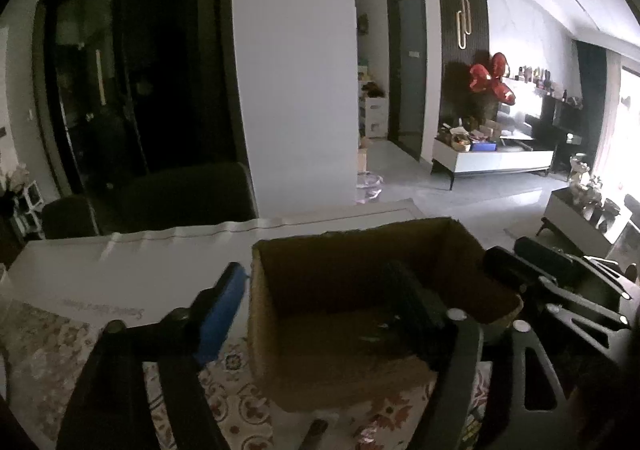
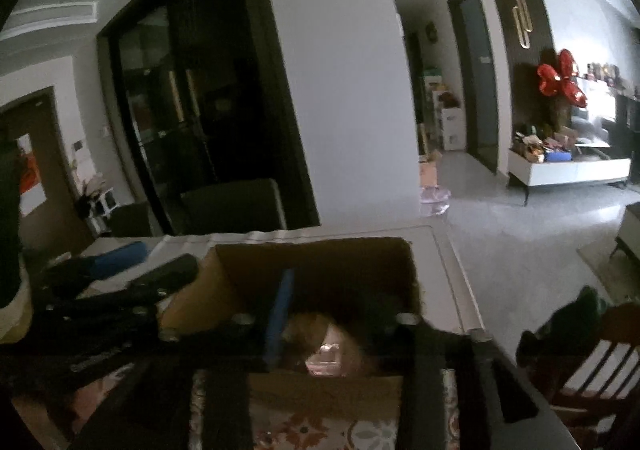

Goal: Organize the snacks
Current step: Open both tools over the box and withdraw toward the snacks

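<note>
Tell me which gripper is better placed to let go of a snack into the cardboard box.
Right, probably. The right gripper reaches over the cardboard box, with a shiny packet between its fingers. The left gripper straddles the box's wall, holding nothing.

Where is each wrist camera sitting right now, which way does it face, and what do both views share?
Left wrist: on the left gripper, at the box's left, facing across it into the room; its fingers straddle the near-left wall, blue pad outside; right gripper shows at right.
Right wrist: on the right gripper, above the box, looking down in; its fingers reach inside over a packet; left gripper shows at left.
Shared: box, floral cloth, white pillar, red balloon.
</note>
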Tool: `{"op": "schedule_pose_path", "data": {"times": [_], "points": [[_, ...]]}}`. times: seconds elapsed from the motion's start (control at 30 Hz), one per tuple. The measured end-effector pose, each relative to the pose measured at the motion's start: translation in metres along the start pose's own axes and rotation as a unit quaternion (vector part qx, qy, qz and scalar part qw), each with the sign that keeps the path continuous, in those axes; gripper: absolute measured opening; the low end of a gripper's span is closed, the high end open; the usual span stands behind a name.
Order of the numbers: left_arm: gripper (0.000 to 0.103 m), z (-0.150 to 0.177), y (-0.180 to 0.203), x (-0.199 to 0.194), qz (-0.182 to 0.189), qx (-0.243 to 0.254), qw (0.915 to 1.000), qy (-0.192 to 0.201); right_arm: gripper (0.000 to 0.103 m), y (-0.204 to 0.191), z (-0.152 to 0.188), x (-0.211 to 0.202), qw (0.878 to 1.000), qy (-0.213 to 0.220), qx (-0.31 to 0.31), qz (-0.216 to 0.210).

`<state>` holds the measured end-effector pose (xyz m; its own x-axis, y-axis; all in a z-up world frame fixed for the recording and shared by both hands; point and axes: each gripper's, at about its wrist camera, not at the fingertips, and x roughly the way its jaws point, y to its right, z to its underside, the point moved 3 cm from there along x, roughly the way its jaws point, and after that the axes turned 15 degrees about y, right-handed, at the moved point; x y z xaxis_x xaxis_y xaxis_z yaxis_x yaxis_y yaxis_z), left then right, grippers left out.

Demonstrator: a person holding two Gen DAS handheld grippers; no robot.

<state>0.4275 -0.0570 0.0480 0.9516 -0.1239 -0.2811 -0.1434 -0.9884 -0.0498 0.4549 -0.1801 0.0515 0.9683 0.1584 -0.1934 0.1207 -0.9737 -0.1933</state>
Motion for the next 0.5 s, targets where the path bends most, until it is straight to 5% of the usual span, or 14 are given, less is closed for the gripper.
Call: {"op": "schedule_pose_path", "data": {"times": [0.5], "points": [[0.084,0.01,-0.007,-0.084,-0.01,0.005,0.9994,0.033,0.051,-0.016,-0.001,-0.075,0.999,0.022,-0.03,0.012]]}}
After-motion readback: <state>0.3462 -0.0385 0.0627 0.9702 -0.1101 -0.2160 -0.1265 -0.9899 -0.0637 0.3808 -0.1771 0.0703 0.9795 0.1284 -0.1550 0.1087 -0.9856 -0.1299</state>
